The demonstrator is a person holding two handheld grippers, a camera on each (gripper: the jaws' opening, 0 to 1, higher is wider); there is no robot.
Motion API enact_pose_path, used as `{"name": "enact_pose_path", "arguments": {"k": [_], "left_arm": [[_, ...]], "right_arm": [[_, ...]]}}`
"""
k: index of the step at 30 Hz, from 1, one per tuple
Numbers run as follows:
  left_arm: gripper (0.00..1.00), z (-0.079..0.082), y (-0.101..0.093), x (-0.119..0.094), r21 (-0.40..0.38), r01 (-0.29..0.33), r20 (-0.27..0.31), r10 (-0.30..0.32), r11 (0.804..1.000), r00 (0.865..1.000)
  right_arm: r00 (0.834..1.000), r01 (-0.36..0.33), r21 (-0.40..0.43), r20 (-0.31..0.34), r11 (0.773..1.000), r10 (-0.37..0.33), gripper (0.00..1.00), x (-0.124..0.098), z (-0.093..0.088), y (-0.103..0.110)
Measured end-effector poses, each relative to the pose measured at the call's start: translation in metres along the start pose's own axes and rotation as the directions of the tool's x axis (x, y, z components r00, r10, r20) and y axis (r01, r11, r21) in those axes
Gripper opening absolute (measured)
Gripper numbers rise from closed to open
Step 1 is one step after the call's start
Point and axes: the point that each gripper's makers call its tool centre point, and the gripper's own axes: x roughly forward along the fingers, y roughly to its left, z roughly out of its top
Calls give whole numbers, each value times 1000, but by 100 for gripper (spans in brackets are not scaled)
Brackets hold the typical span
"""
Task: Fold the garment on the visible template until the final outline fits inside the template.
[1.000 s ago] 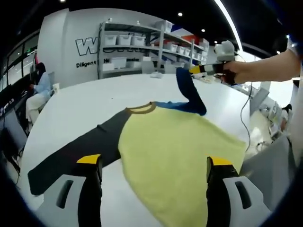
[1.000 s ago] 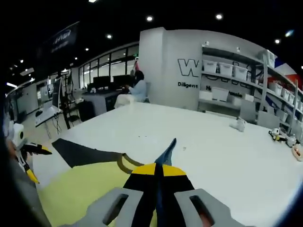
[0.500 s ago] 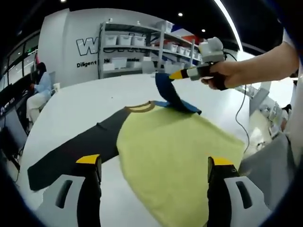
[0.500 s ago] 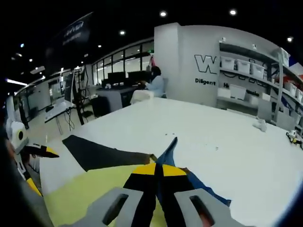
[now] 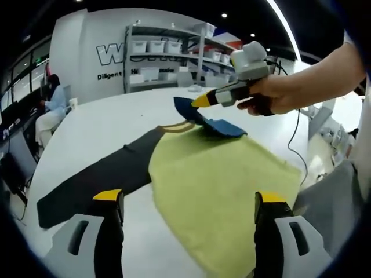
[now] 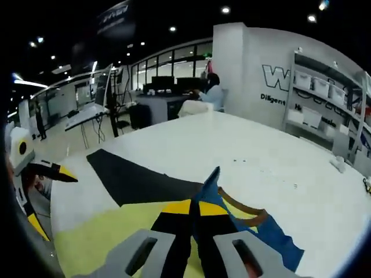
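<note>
My right fingers (image 6: 194, 211) are pressed together on the blue sleeve (image 6: 255, 229) of the shirt, and a point of the blue cloth sticks up past their yellow tips. In the left gripper view I see the same right gripper (image 5: 200, 101) coming in from the right, held in a hand (image 5: 272, 95), lifting the sleeve (image 5: 208, 120) off the worktop and carrying its end over the collar (image 5: 177, 127) end of the shirt.

My left fingers (image 5: 110, 208) stand well apart, with nothing between them; they hang over the near edge of the shirt without touching it, as far as I can tell.

The shirt (image 5: 220, 185) lies flat on the white worktop (image 5: 110, 124), yellow body nearest me, brown collar at the far end. Its black sleeve (image 5: 95, 182) stretches straight out to the left, flat on the worktop. The blue sleeve is doubled back, its lower part lying on the yellow shoulder. I cannot make out a template outline under the shirt.

In the right gripper view my left gripper (image 6: 40, 179) shows at the left edge, beside the black sleeve (image 6: 139, 182).

Beyond the worktop stand shelves (image 5: 168, 58) with white bins against a wall, and a person (image 5: 49, 107) sits at a desk off to the left. A cable (image 5: 298, 153) trails down at the right.
</note>
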Motion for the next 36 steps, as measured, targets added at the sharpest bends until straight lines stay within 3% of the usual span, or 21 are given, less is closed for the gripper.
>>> {"name": "enact_pose_path", "arguments": {"k": [14, 24, 36], "left_arm": [[93, -8, 8, -6, -22, -32, -8, 32, 999, 999], [93, -14, 15, -11, -39, -52, -15, 52, 998, 999], [93, -15, 19, -11, -45, -56, -21, 55, 997, 998]], "right_arm": [[993, -102, -72, -71, 992, 97, 0, 25, -18, 45], [973, -199, -147, -150, 969, 177, 0, 31, -46, 80], [960, -245, -150, -178, 958, 218, 0, 38, -54, 93]]}}
